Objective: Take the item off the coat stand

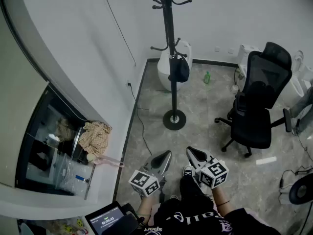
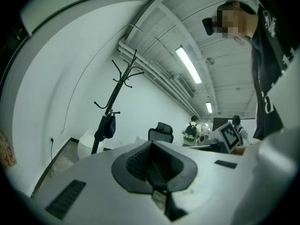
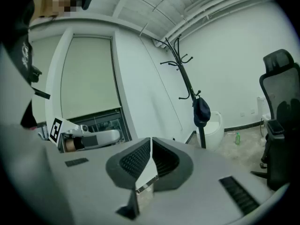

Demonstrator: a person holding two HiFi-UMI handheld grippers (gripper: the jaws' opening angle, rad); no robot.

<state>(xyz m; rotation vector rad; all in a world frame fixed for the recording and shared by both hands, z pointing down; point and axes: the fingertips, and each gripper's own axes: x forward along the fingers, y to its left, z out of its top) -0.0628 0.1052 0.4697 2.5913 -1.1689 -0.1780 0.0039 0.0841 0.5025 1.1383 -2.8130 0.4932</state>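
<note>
Grey stone floor (image 1: 205, 106) runs to white walls, and the coat stand (image 1: 169, 28) rises near the corner. A dark item (image 1: 181, 68) hangs on one of its low hooks. Both the left tool (image 1: 165, 155) and the right tool (image 1: 191, 152) are pinched together and empty, well apart from the stand. An office chair (image 1: 259, 102) sits to the right.

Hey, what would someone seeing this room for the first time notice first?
The tall black coat stand rises near the far corner by the white wall, with a dark item hanging from one of its low hooks. A black office chair stands to its right. Near the bottom of the head view, the left tongs and right tongs are shut and empty, side by side, well short of the stand.
</note>
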